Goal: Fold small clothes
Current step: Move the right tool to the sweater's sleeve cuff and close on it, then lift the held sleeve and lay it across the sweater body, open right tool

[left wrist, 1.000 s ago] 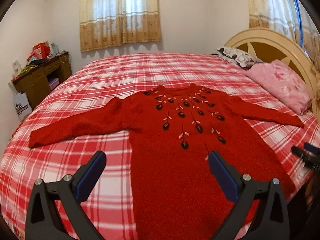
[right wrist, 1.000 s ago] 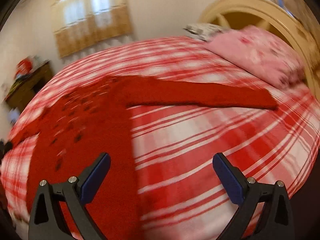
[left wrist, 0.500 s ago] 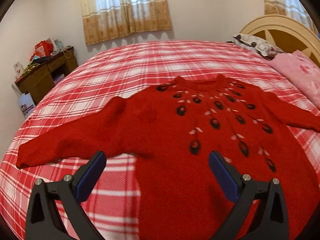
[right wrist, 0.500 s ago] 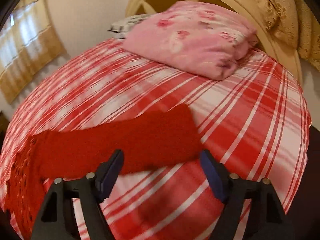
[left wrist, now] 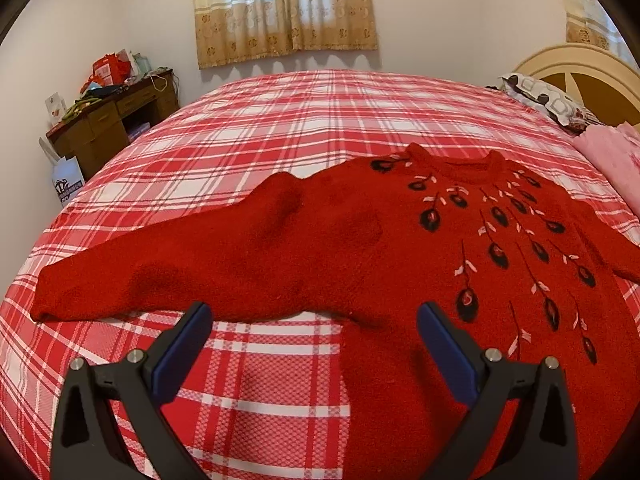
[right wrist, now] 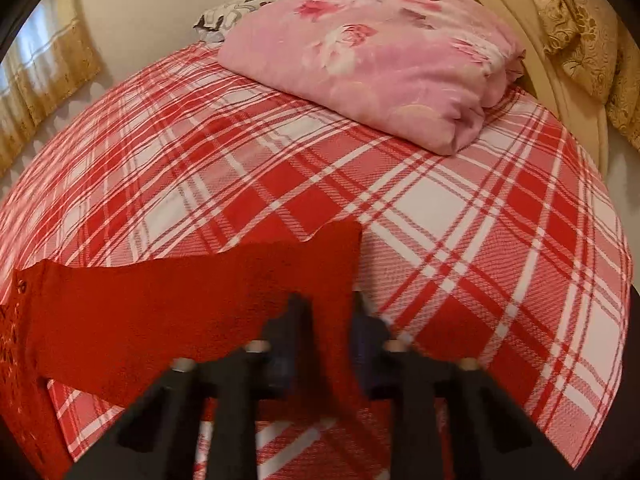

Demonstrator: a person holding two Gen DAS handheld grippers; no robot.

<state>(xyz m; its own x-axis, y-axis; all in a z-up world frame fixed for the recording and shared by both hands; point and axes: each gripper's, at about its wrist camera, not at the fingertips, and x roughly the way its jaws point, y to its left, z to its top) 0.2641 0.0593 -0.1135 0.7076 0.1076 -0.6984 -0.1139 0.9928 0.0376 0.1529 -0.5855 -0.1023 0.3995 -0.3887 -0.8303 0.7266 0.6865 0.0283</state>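
Left wrist view shows the red knitted sweater (left wrist: 400, 248) lying flat, front up, on the red plaid bedspread (left wrist: 280, 128), its body unfolded, one sleeve (left wrist: 168, 276) stretched out sideways toward the bed's edge. The left gripper (left wrist: 314, 330) hangs just above that sleeve's underarm with fingers spread wide, nothing between them. In the right wrist view the right gripper (right wrist: 324, 332) has just been closing, and its fingers now pinch the cuff end of the other sleeve (right wrist: 192, 304). Assessment: folding is barely begun; no fold is visible, one sleeve is gripped ready to be carried across the body, and the second sleeve and the body folds remain. Beyond the garment, a folded pink floral quilt (right wrist: 372, 52) and a patterned pillow (left wrist: 548, 98) lie against the cream headboard (left wrist: 576, 64). A cluttered wooden desk (left wrist: 108, 124) stands by the far wall; a white bag (left wrist: 67, 186) beside it carries print too small to read.
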